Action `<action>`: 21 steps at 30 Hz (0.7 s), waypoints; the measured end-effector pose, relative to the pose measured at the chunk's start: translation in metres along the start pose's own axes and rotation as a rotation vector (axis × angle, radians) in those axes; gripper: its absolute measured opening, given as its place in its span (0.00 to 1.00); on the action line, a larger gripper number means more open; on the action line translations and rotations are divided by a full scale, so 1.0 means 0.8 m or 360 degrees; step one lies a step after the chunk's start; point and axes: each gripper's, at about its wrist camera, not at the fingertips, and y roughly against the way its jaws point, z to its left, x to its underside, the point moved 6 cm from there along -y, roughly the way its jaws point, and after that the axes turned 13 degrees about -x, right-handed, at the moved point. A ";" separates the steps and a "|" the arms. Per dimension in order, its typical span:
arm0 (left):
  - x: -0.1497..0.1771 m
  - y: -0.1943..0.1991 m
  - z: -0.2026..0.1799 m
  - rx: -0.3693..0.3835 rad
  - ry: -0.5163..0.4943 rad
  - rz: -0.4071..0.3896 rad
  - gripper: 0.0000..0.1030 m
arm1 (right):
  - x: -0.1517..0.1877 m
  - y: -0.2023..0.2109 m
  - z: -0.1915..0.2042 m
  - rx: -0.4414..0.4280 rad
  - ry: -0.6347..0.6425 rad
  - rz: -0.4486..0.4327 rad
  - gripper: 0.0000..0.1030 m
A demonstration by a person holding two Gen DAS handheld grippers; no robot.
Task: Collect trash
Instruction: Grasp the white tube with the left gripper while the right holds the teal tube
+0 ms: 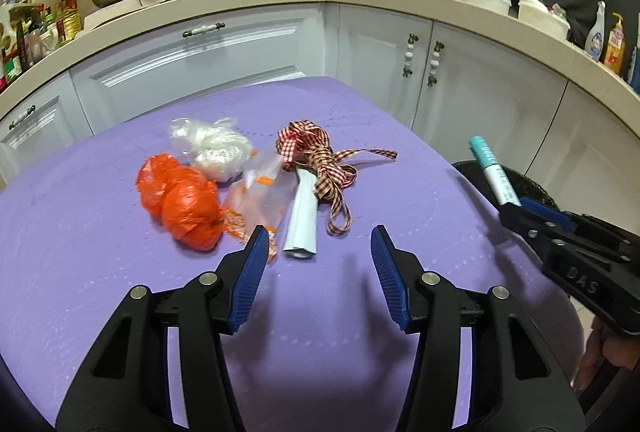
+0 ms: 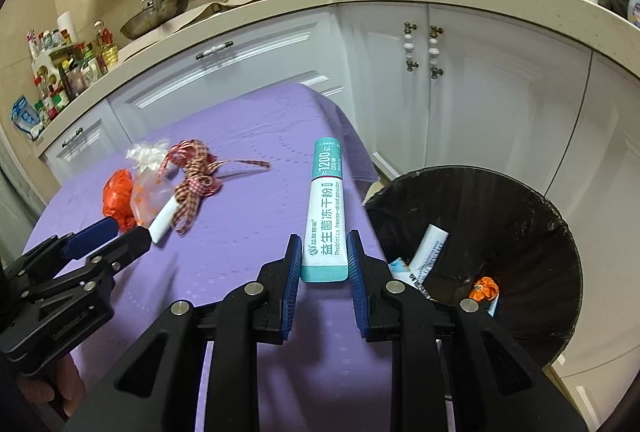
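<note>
On the purple tablecloth (image 1: 100,264) lies a heap of trash: a crumpled orange bag (image 1: 180,200), a white plastic bag (image 1: 212,148), a clear bag with orange crumbs (image 1: 260,192), a rolled white wrapper (image 1: 302,220) and a checked ribbon (image 1: 320,160). My left gripper (image 1: 320,236) hovers open just in front of the white roll, with nothing between its fingers. My right gripper (image 2: 324,244) is shut on a teal-and-white powder sachet (image 2: 326,208), held upright near the table's right edge, beside the black bin (image 2: 520,216).
The bin, lined with a black bag, stands on the floor right of the table and holds sachets and an orange wrapper (image 2: 484,288). White kitchen cabinets (image 1: 380,48) and a counter with pans and bottles curve behind the table.
</note>
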 end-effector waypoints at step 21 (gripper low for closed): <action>0.000 -0.035 -0.001 -0.0057 -0.0040 0.0131 0.18 | 0.005 0.003 -0.027 -0.0031 -0.0046 -0.0016 0.23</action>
